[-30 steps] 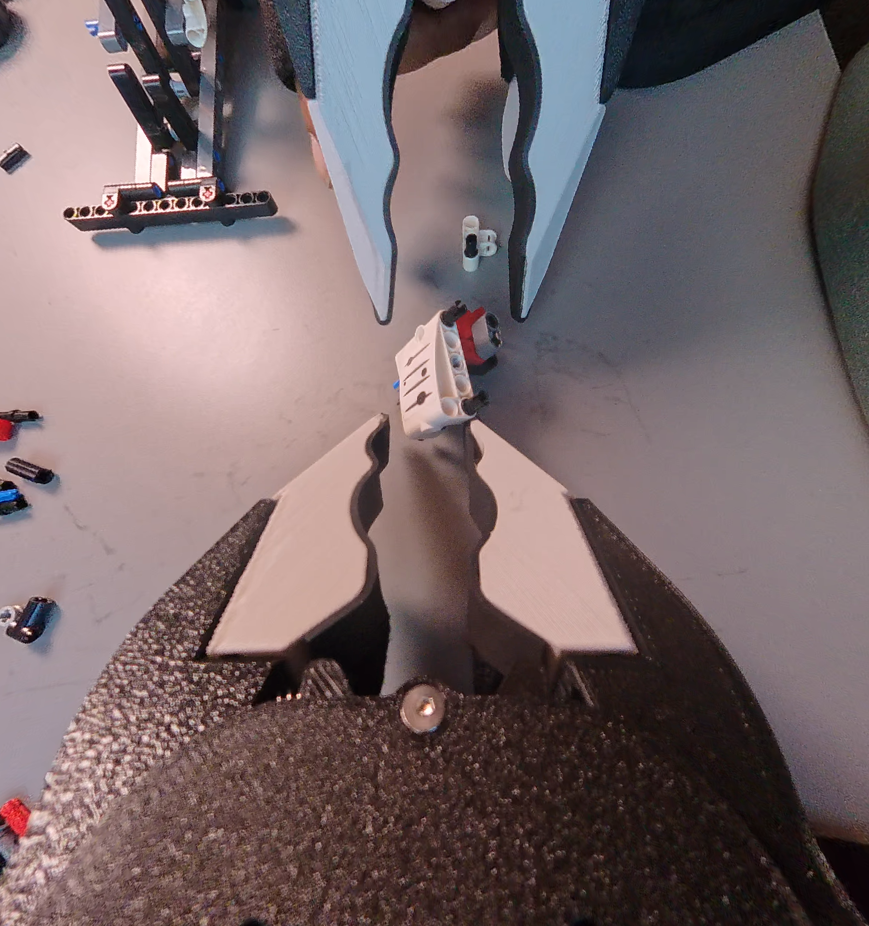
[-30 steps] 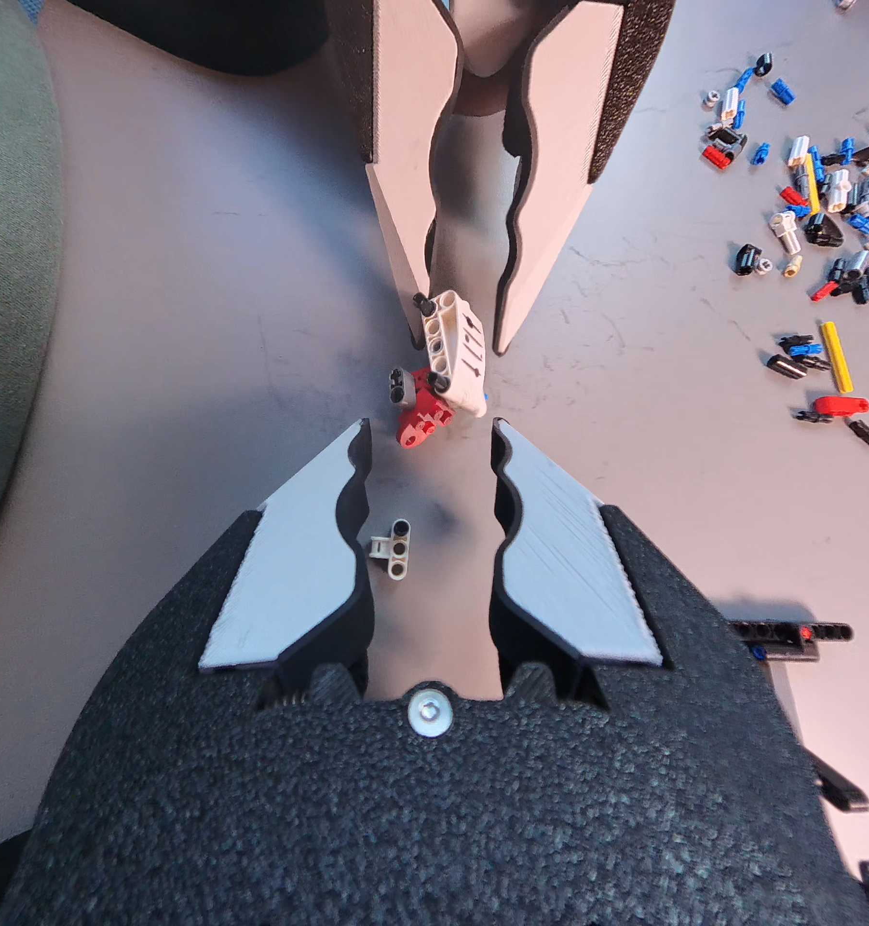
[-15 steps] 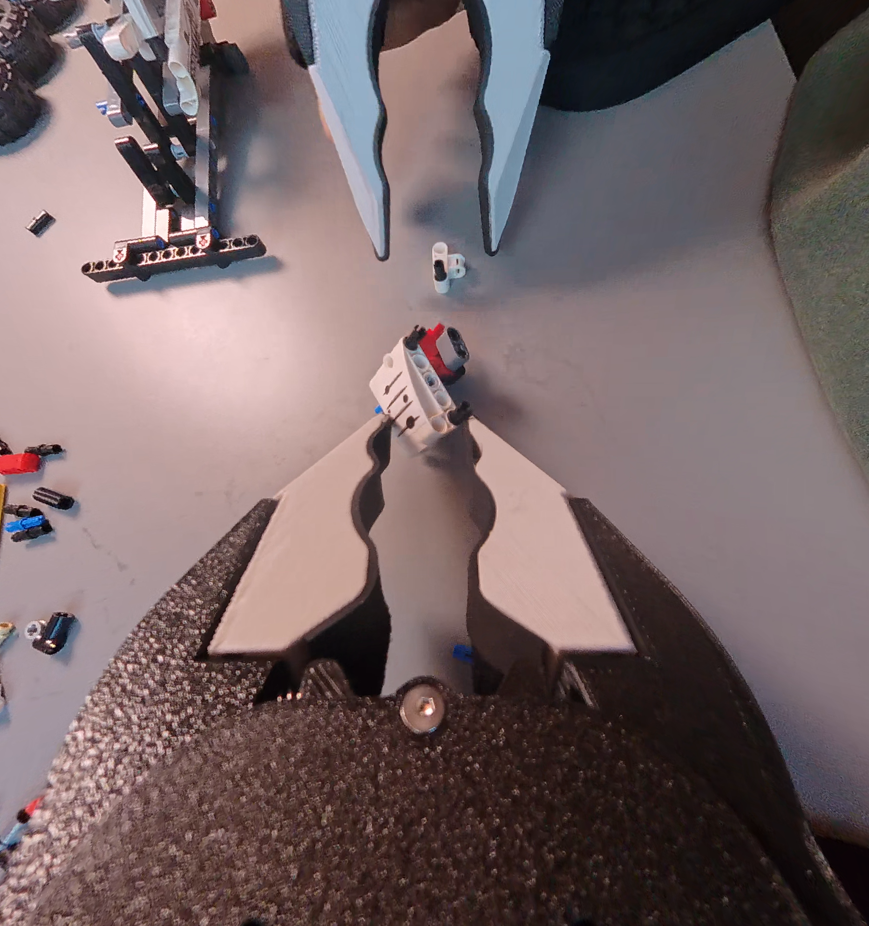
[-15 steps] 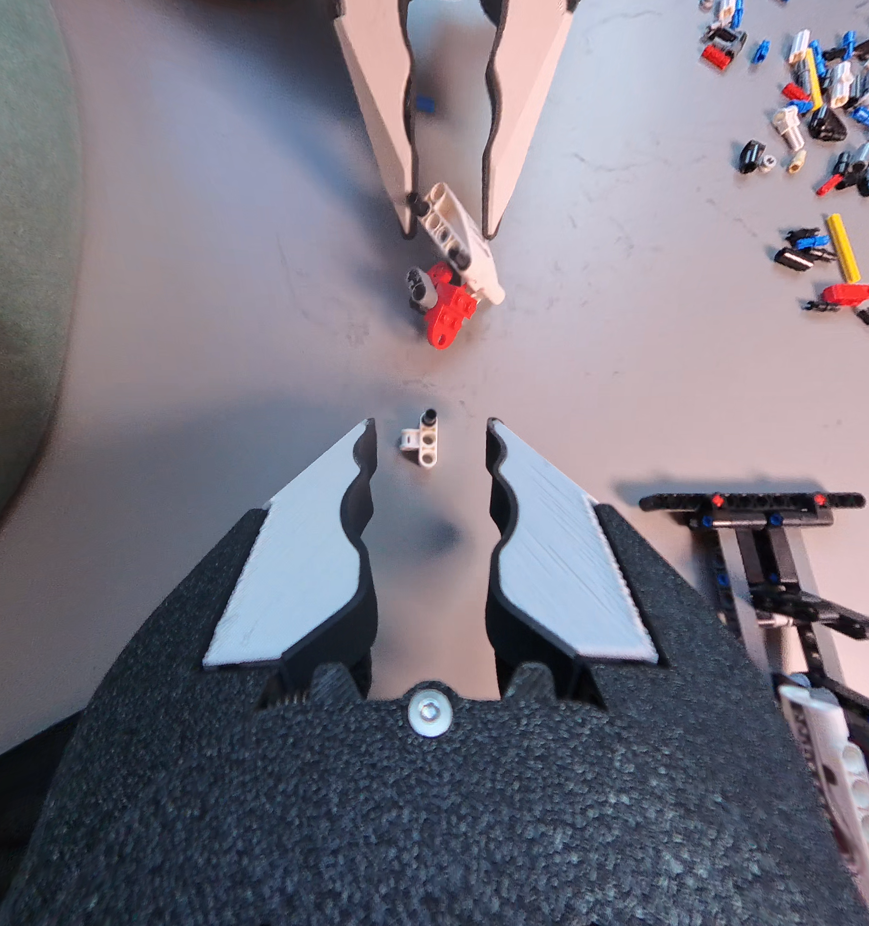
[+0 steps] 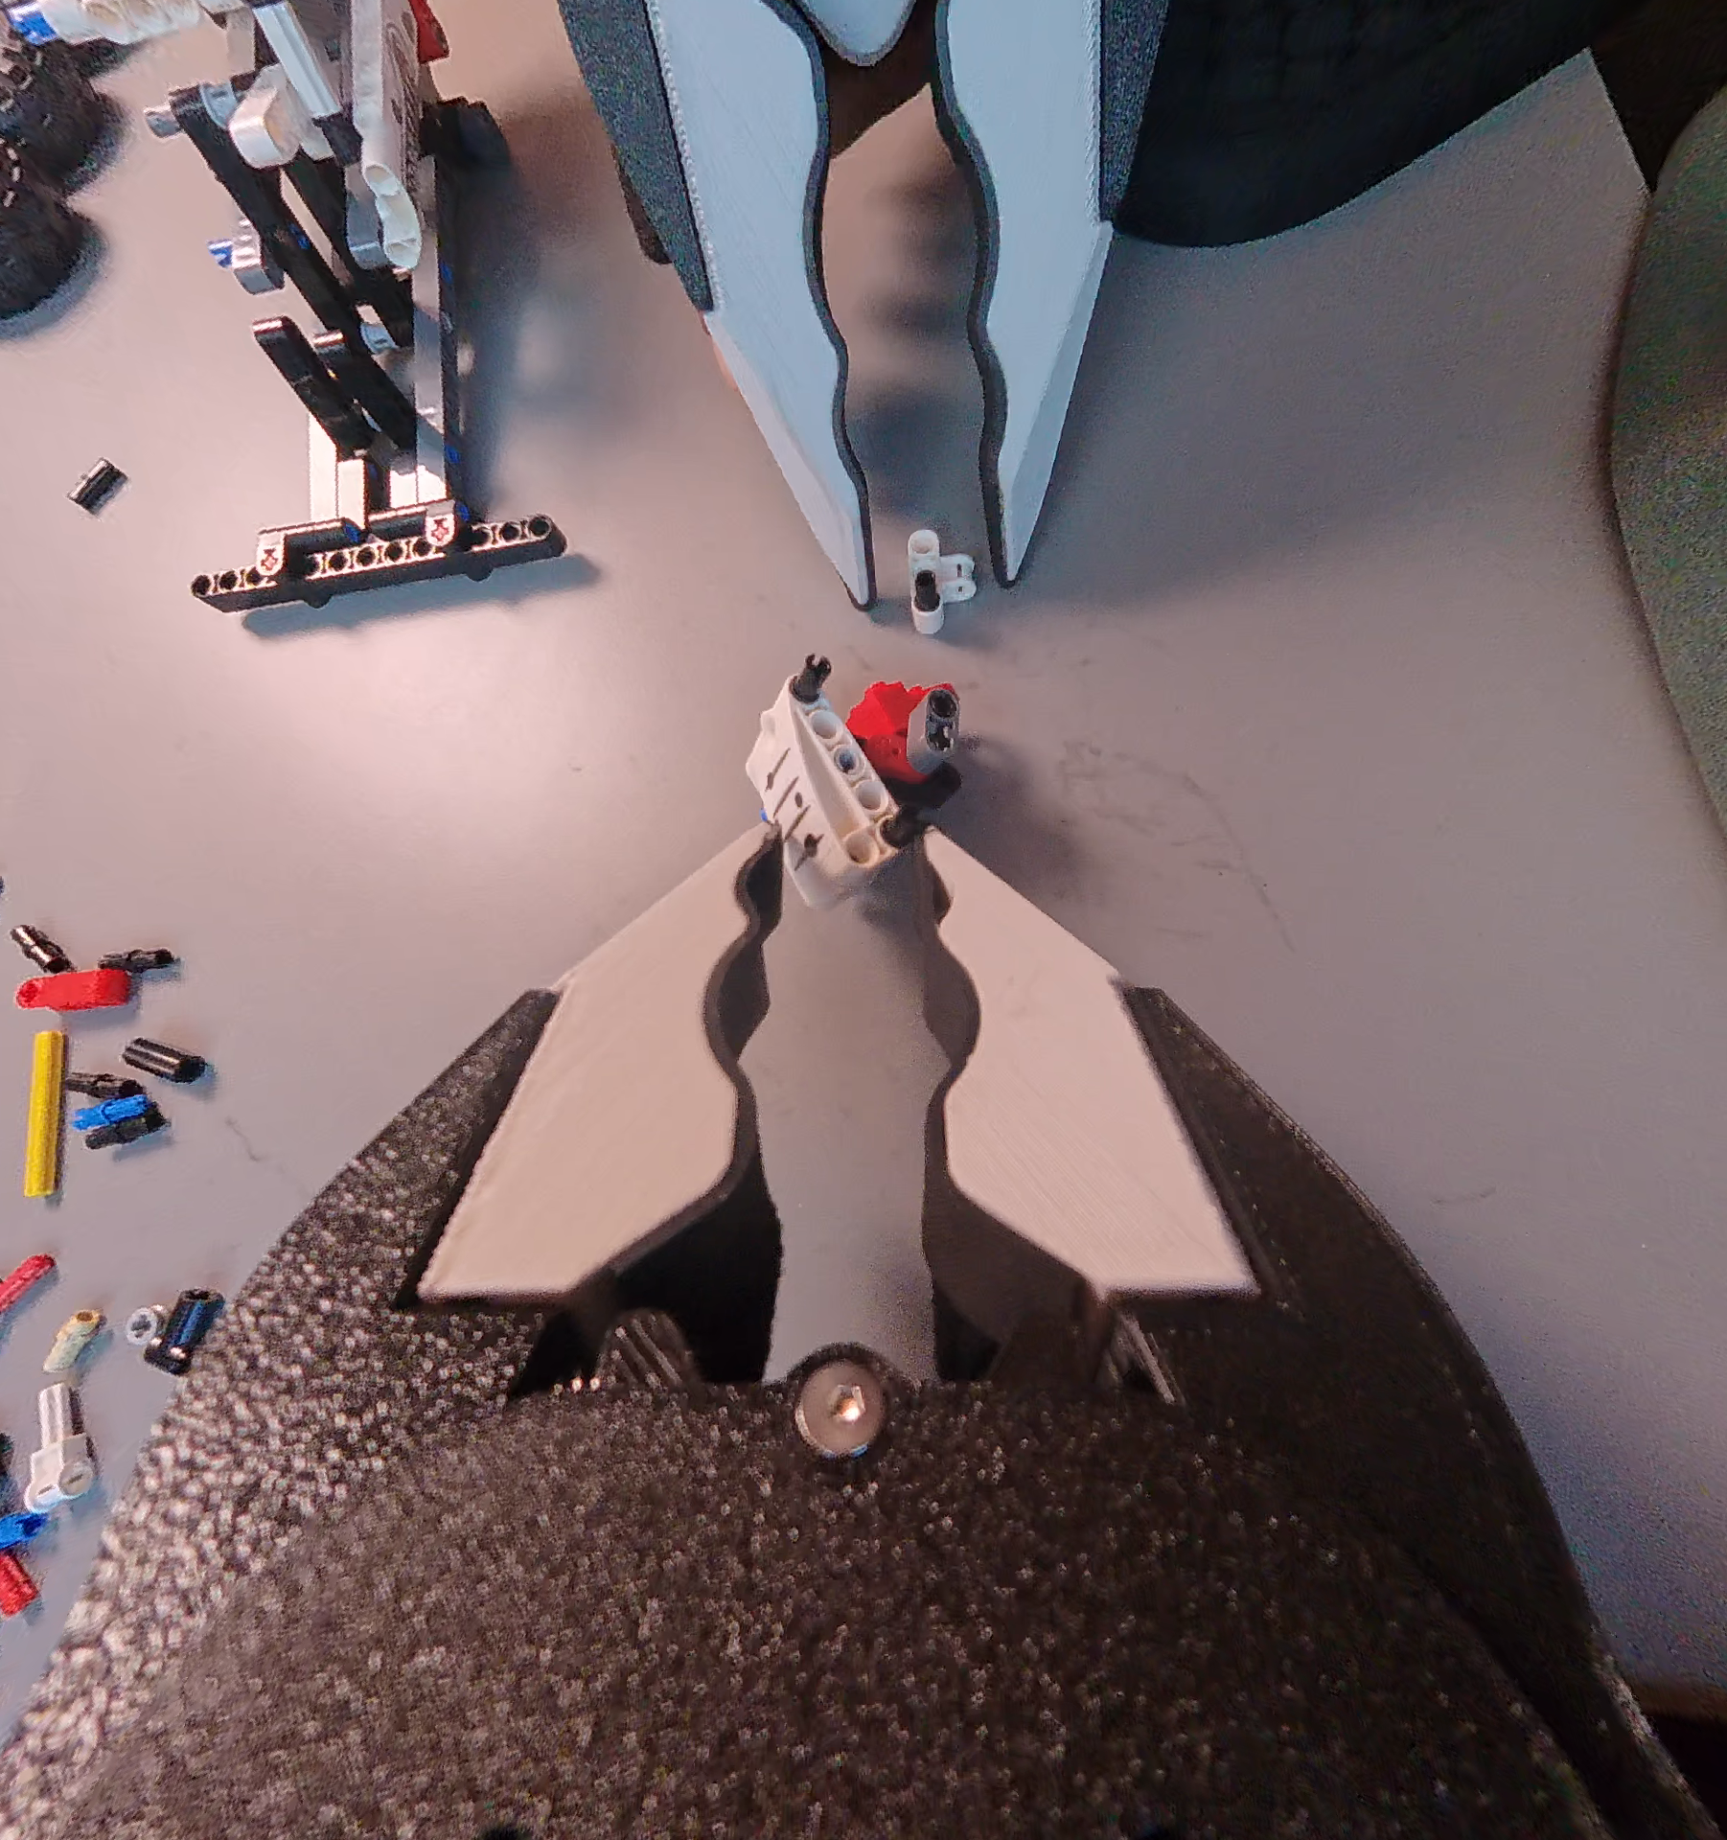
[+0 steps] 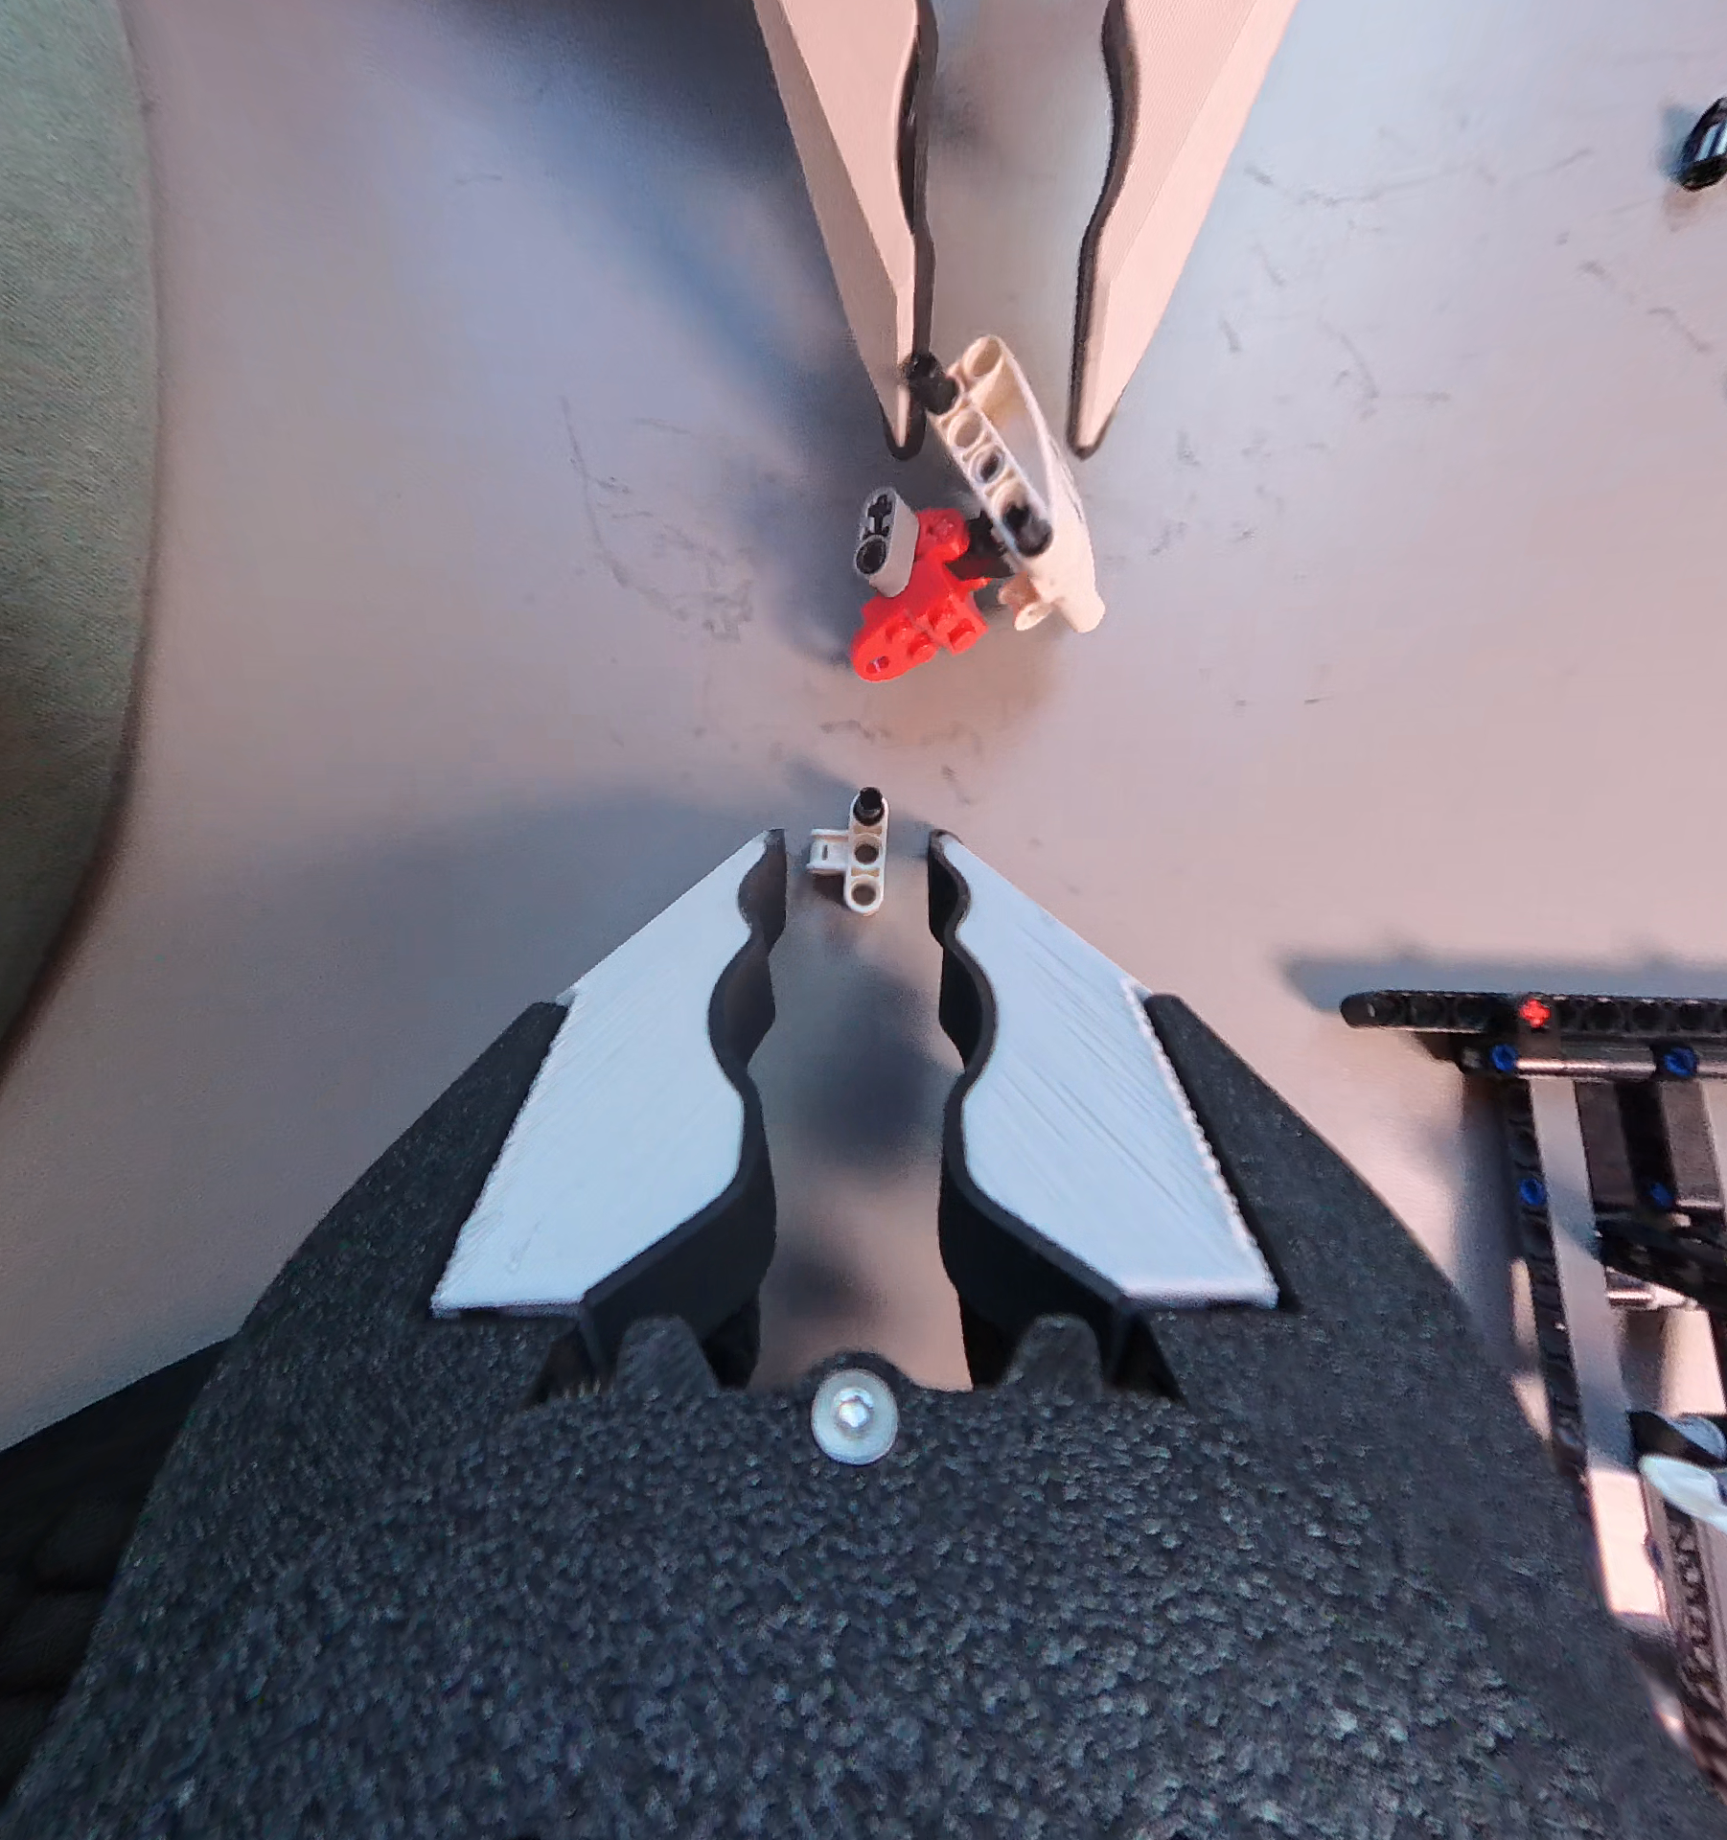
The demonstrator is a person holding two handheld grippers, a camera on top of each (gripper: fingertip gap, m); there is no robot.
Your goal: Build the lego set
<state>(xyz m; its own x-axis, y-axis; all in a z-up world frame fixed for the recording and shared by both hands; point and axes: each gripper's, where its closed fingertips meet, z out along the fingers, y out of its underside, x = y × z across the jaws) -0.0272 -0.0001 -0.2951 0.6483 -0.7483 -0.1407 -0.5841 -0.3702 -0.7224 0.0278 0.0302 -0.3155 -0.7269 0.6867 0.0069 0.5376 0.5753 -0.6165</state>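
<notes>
The big grey worktop [image 5: 1337,896] holds a lego set that is only part built. The biggest thing is the long black and white frame of beams [image 5: 362,378], far off to the left of the left tool [image 5: 845,846]. It has a black cross beam at its near end, and black rubber wheels [image 5: 3,199] lie loose beside it, not yet put on. I think a lot of building is still left.

Many small loose pieces in red, blue, black and yellow [image 5: 63,1095] lie near the left side of the left tool, waiting to be used.

Next in size is the little white curved panel with a red block and grey piece joined to it [image 5: 830,787]. Its near end sits between the tips of the left tool, which is closed most of the way around it. I cannot tell if the tool truly pinches it or just touches it.

Smallest is the tiny white connector with a black pin [image 6: 862,851]. It lies flat on the worktop between the tips of the right tool [image 6: 855,846], which is open with gaps on both sides and holds nothing. It looks ready to be picked up and joined on.
</notes>
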